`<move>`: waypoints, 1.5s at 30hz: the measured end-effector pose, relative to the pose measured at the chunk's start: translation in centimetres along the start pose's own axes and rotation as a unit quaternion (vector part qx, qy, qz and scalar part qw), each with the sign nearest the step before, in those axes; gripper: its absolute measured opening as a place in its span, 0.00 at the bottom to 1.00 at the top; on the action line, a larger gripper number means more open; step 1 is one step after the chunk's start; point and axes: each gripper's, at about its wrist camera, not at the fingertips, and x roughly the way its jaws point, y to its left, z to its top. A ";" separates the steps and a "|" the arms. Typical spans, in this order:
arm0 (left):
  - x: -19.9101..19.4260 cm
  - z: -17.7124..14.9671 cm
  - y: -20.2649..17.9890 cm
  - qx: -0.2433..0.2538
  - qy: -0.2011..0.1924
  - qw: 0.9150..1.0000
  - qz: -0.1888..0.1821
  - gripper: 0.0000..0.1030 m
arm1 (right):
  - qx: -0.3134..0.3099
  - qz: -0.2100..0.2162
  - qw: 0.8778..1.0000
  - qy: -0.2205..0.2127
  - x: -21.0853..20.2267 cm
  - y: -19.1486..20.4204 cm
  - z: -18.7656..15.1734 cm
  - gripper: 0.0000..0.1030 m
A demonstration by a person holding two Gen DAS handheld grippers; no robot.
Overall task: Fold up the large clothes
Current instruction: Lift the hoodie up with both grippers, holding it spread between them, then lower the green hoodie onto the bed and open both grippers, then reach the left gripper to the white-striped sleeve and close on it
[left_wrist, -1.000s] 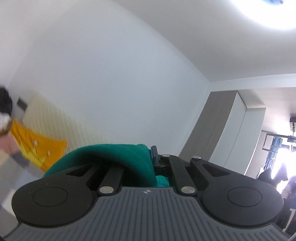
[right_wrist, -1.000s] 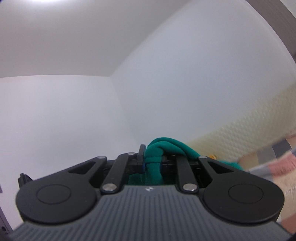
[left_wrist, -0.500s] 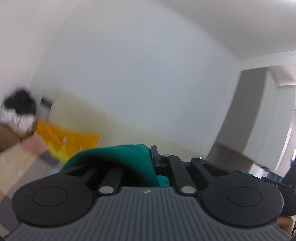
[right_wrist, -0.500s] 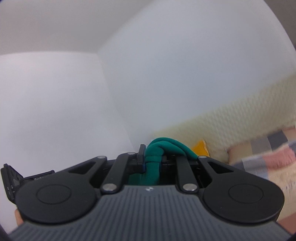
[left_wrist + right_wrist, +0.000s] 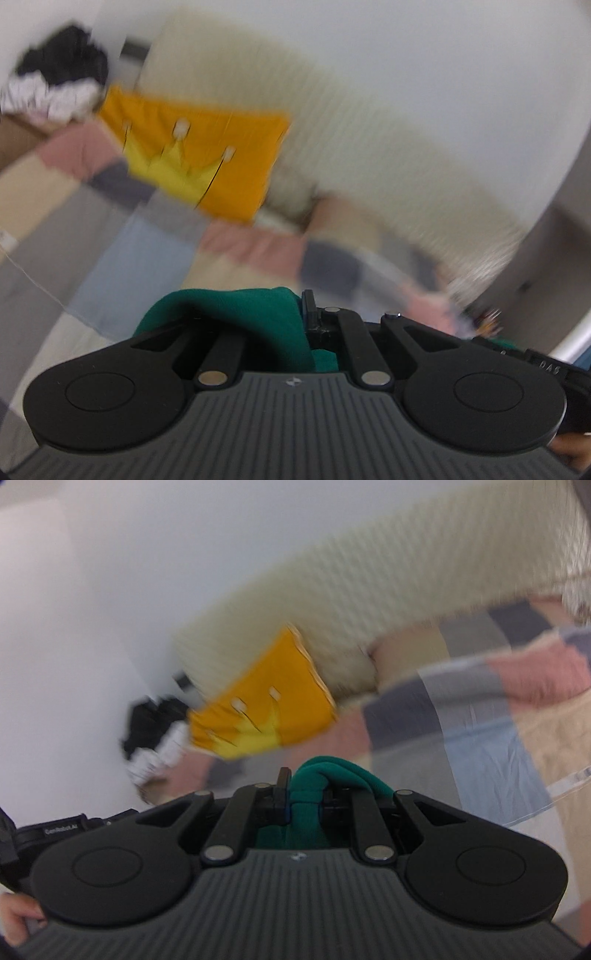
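Observation:
A dark green garment [image 5: 255, 314] is bunched over the left gripper [image 5: 304, 321], which is shut on it; the cloth hides the left finger. In the right wrist view the same green garment [image 5: 314, 786] is pinched in a thick fold by the right gripper [image 5: 304, 797], also shut on it. Both grippers point down toward a bed with a patchwork cover [image 5: 133, 266] of pink, grey, blue and beige squares [image 5: 480, 746]. The rest of the garment hangs below the grippers, out of sight.
An orange and yellow cushion [image 5: 199, 162] leans on the cream padded headboard [image 5: 351, 147]; the cushion [image 5: 266, 709] shows in the right view too. A pile of black and white clothes [image 5: 55, 85] sits at the bed's far corner. A hand [image 5: 18, 919] grips the right tool.
Both views swung down from the wall and ceiling to the bed. The grippers dropped fast with the green garment still clamped; the frames are now motion-blurred.

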 end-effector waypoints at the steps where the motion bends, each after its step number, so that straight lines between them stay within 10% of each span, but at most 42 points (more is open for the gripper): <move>1: 3.5 -0.6 1.9 -0.005 0.015 1.000 0.007 0.08 | -0.005 -0.003 1.000 0.006 2.2 -0.9 -1.0 0.15; 7: 18.6 -5.1 11.1 -0.020 0.106 0.993 0.040 0.08 | -0.005 -0.014 0.999 0.043 11.6 -5.6 -6.3 0.15; 16: 24.1 -9.3 15.2 -0.043 0.171 0.983 0.047 0.08 | 0.033 -0.034 0.992 0.114 17.1 -9.6 -10.4 0.15; 22: 20.2 -8.0 13.3 -0.044 0.187 0.981 0.040 0.12 | 0.034 -0.036 0.991 0.122 17.9 -9.7 -10.3 0.16; 27: 17.2 -6.7 11.7 -0.042 0.198 0.979 0.000 0.67 | 0.022 -0.030 0.991 0.132 16.3 -7.6 -9.5 0.61; 45: -9.4 -9.3 2.5 0.053 0.111 0.992 0.001 0.70 | -0.095 -0.034 0.994 0.047 -9.0 5.1 -11.3 0.66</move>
